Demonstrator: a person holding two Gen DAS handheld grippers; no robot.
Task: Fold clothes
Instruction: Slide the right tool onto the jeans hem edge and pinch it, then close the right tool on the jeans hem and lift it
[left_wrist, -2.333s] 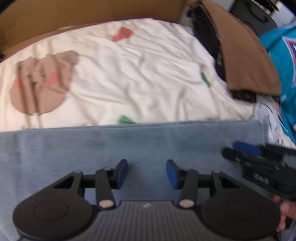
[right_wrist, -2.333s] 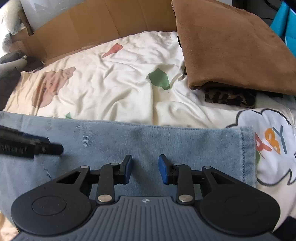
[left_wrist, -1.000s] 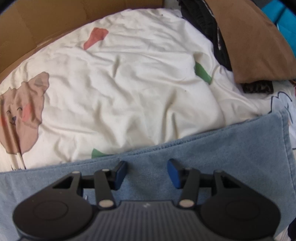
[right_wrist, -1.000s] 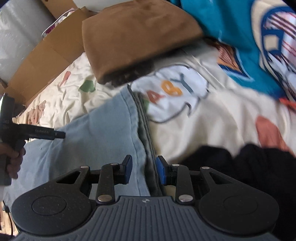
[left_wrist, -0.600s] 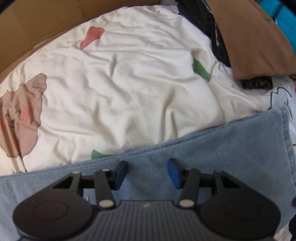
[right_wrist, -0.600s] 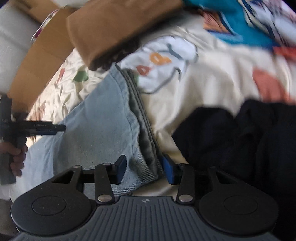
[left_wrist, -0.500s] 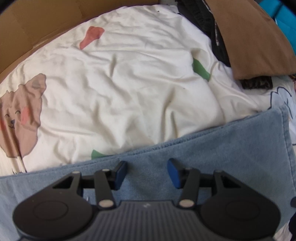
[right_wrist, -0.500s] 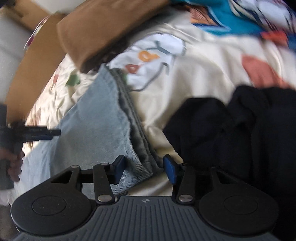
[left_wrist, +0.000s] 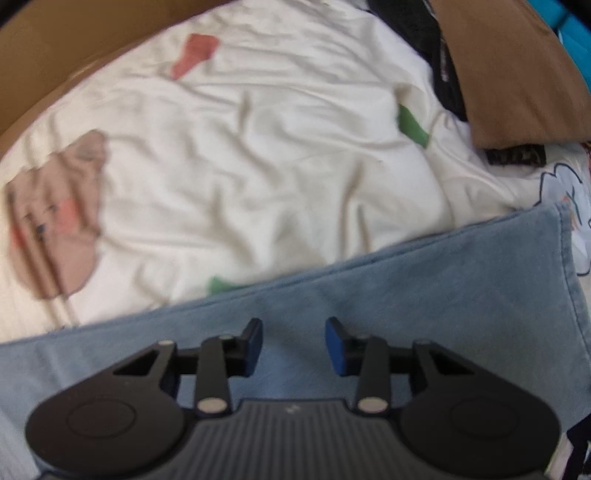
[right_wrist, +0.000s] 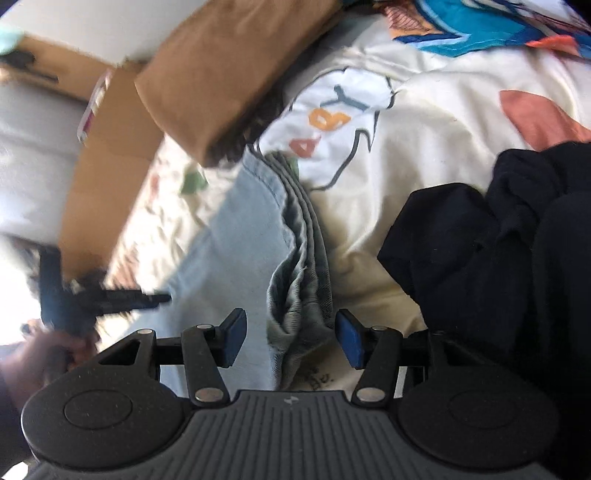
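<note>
Jeans (left_wrist: 424, 295): flat on sheet (left_wrist: 258, 147).
Left gripper (left_wrist: 293, 345): fingers apart, above denim.
Right gripper (right_wrist: 291, 341): fingers apart, straddling the bunched jeans edge (right_wrist: 299, 295), which runs toward 12 o'clock.

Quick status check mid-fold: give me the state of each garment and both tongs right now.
Denim garment: folded flat, its layered end bunched between the right tongs' open jaws.
Right tongs: open, astride that bunched end.
Left tongs: open, over the denim, gripping nothing.
Brown garment: folded, on top of a stack.
Black garment: crumpled, unfolded.
</note>
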